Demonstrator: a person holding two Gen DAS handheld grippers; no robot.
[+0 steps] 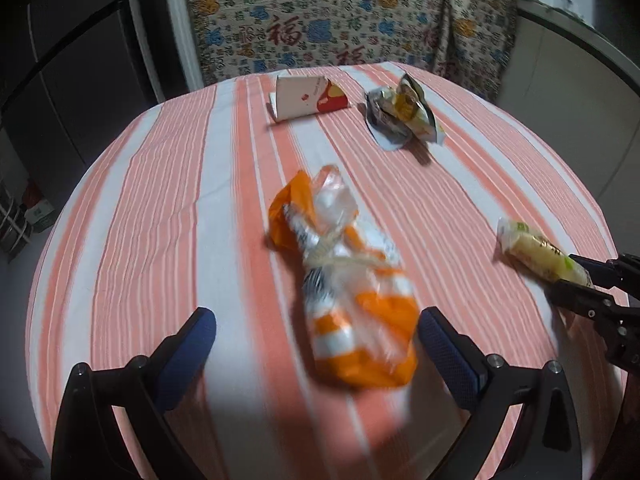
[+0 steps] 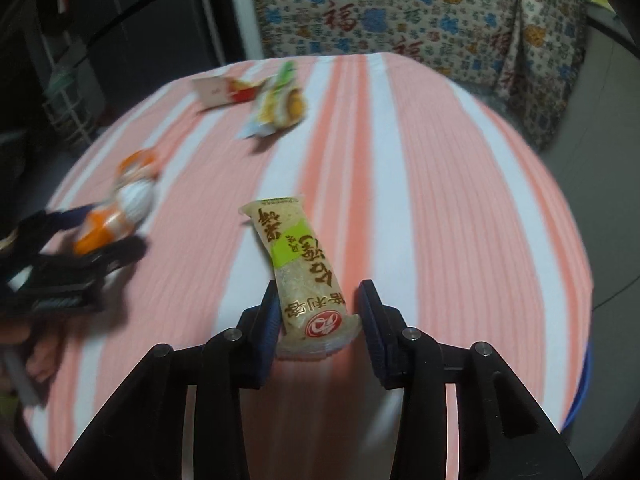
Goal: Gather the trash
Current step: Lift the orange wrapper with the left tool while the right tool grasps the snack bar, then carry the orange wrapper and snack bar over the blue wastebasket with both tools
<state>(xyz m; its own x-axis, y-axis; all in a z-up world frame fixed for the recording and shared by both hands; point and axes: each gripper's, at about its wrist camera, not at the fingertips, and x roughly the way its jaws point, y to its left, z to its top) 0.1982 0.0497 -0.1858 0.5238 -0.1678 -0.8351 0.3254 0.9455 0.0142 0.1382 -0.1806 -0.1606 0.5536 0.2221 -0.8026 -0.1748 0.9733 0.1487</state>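
An orange, white and clear plastic wrapper (image 1: 344,280) lies on the striped tablecloth (image 1: 160,200). My left gripper (image 1: 316,340) is open, its fingers on either side of the wrapper's near end, not closed on it. My right gripper (image 2: 320,312) is shut on a beige snack bar wrapper (image 2: 300,268) with a green label, lifted a little off the cloth; it also shows in the left wrist view (image 1: 540,252). A red and white paper carton (image 1: 308,98) and a crumpled foil wrapper (image 1: 404,114) lie at the far side.
The round table has a pink and white striped cloth (image 2: 440,200). A patterned fabric cover (image 1: 340,20) hangs behind it. Dark cabinets (image 1: 72,60) stand to the left. A blue rim (image 2: 580,396) shows past the table's right edge.
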